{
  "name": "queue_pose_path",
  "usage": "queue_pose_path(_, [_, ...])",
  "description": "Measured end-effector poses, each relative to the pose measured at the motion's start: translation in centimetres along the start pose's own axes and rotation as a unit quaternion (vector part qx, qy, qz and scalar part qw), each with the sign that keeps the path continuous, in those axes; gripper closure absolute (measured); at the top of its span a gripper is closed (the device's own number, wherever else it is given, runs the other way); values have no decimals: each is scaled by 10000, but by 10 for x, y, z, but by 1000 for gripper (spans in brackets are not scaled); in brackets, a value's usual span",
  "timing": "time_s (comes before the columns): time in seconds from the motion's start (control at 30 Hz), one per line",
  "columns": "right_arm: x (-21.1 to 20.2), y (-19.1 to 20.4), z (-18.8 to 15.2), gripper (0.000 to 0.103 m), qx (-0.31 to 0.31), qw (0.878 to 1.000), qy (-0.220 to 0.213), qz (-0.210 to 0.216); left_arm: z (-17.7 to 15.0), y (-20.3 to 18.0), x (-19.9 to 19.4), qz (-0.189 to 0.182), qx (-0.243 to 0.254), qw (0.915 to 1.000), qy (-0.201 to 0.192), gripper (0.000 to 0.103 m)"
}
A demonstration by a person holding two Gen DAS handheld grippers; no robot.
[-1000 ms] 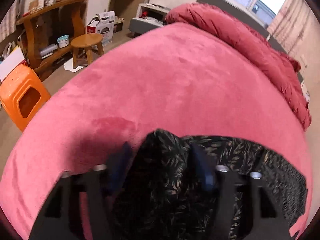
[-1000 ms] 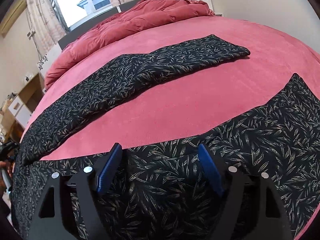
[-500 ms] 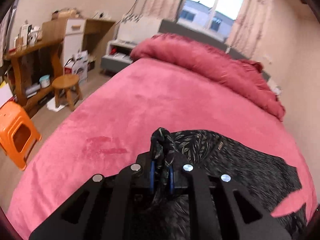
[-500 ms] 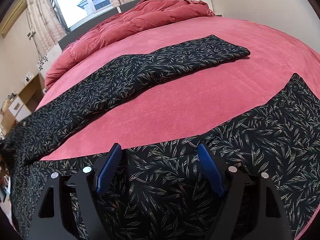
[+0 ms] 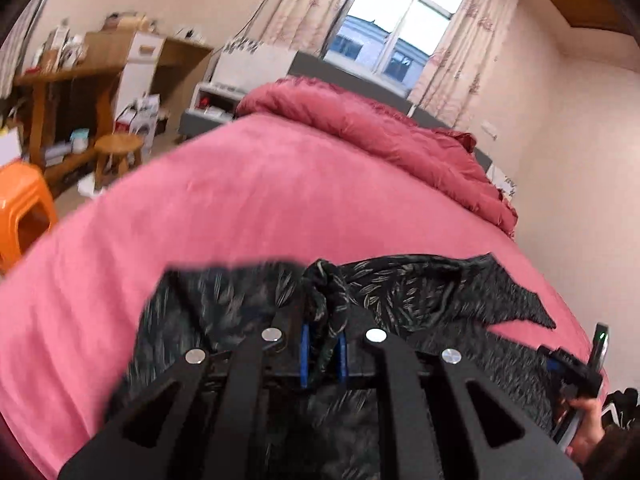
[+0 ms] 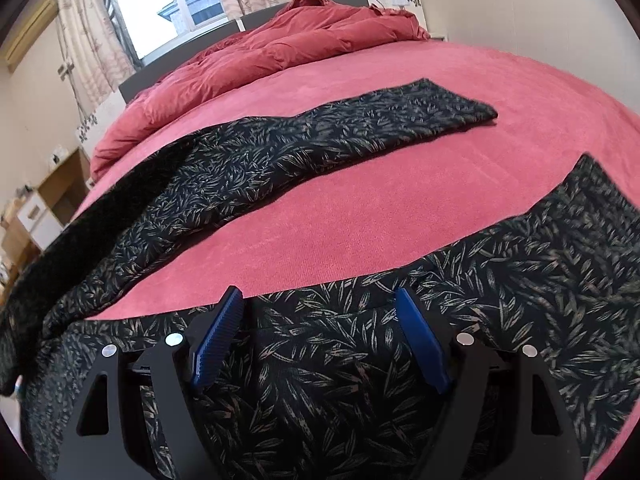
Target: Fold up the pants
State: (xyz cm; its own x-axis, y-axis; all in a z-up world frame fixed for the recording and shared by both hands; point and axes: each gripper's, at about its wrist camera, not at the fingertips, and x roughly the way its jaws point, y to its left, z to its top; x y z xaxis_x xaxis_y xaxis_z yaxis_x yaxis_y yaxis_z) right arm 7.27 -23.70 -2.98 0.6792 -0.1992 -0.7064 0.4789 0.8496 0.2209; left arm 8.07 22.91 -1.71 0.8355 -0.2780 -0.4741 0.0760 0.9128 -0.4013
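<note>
Left gripper (image 5: 323, 354) jaws pinching bunched pants (image 5: 400, 292), right gripper (image 6: 320, 340) jaws spread over both legs

The pants (image 6: 304, 160) lie spread on the bed (image 6: 360, 216), one leg stretching toward the far side, the other nearer. A heaped quilt (image 6: 256, 60) sits behind them at the headboard. Left of the bed stand stools (image 5: 116, 152) and shelves (image 5: 60, 92).
</note>
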Motion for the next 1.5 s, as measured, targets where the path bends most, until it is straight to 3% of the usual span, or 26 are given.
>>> queue_pose_path(0.07, [-5, 10, 3, 25, -165, 9998, 29, 52, -13, 10, 6, 28, -227, 9997, 90, 94])
queue_pose_path(0.23, [-10, 50, 37, 25, -445, 9959, 63, 790, -21, 18, 11, -64, -422, 9991, 10, 93])
queue_pose_path(0.4, [29, 102, 100, 25, 273, 9861, 764, 1447, -25, 21, 12, -112, -443, 9990, -12, 93])
queue_pose_path(0.5, [67, 127, 131, 25, 884, 9795, 1083, 1453, -25, 22, 13, -132, -440, 9989, -23, 93])
queue_pose_path(0.63, [111, 151, 145, 27, 1585, 9660, 1578, 1298, -25, 24, 13, -167, -451, 9988, -18, 93])
queue_pose_path(0.73, [131, 157, 143, 46, 1722, 9648, 1754, 935, -24, 26, 13, -200, -473, 9987, -4, 93])
queue_pose_path(0.77, [138, 155, 140, 70, 1759, 9626, 1858, 895, -24, 26, 13, -202, -467, 9987, -7, 93])
queue_pose_path(0.8, [140, 153, 138, 86, 1762, 9613, 1924, 883, -22, 26, 12, -168, -450, 9988, 24, 93])
queue_pose_path(0.83, [139, 148, 134, 95, 1788, 9598, 1954, 933, -21, 24, 11, -115, -420, 9990, 37, 93])
queue_pose_path(0.9, [133, 138, 134, 98, 1826, 9576, 1900, 1166, -11, 14, 7, 60, -162, 9998, -66, 93])
queue_pose_path(1.0, [104, 124, 139, 99, 1745, 9560, 1699, 1638, 12, -6, -7, 277, 498, 9968, -556, 93])
queue_pose_path(1.07, [78, 120, 143, 99, 1683, 9546, 1571, 1891, 36, -13, -17, 349, 637, 9930, -927, 93])
queue_pose_path(1.17, [34, 107, 136, 99, 1591, 9499, 1418, 2288, 61, -11, -32, 336, 494, 9889, -1363, 93])
queue_pose_path(1.3, [-26, 81, 111, 99, 1484, 9420, 1176, 2770, 62, -3, -47, 256, 368, 9867, -1561, 93])
queue_pose_path(1.5, [-98, 45, 41, 99, 999, 9415, 848, 3105, 22, 32, -58, 6, -357, 9911, -1280, 92])
